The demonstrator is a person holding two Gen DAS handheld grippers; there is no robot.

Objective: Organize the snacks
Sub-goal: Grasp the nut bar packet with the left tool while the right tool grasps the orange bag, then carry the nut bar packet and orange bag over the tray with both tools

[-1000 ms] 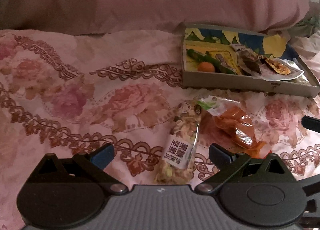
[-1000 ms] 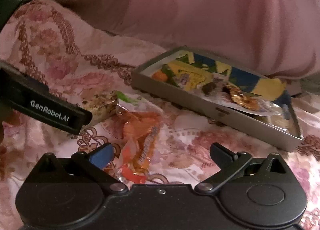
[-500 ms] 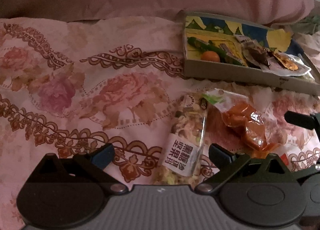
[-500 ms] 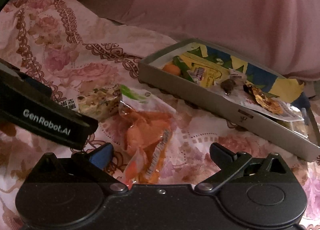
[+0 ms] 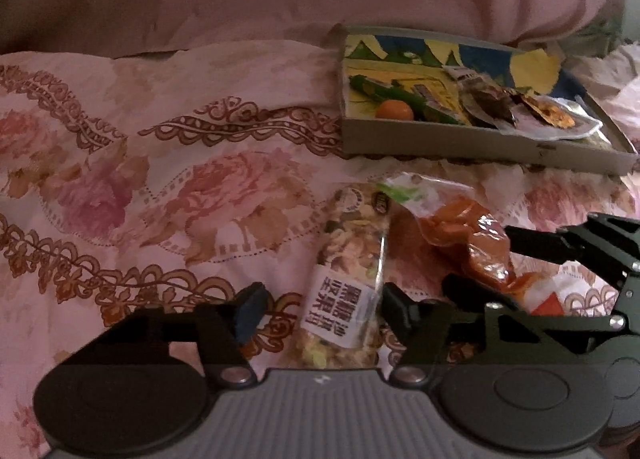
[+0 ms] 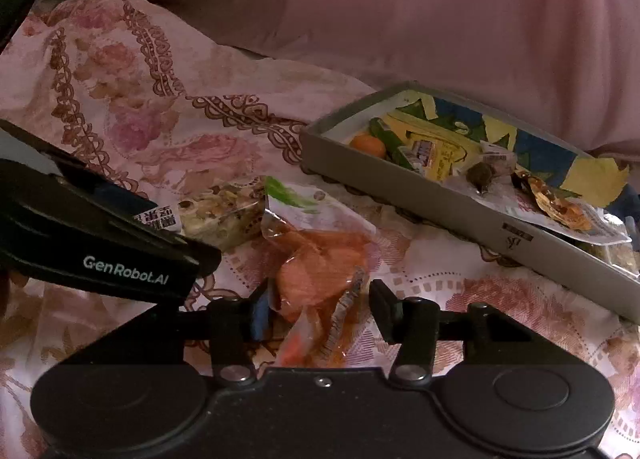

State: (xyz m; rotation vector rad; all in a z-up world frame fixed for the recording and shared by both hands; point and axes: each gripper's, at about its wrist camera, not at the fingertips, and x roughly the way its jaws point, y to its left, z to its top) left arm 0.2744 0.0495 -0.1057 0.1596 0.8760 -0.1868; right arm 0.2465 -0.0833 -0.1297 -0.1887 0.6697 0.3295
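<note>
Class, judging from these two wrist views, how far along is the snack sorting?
Done: several snacks, including an orange sweet, lie in the grey tray. In hand: nothing gripped; the open left gripper straddles the nut bar, the open right gripper the orange packet. Left: both onto the tray.

In the right wrist view the left gripper covers the near end of the nut bar, cutting off its label. The far right corner of the tray runs past the frame edge. The small wrapped snacks inside are too blurred to identify.
</note>
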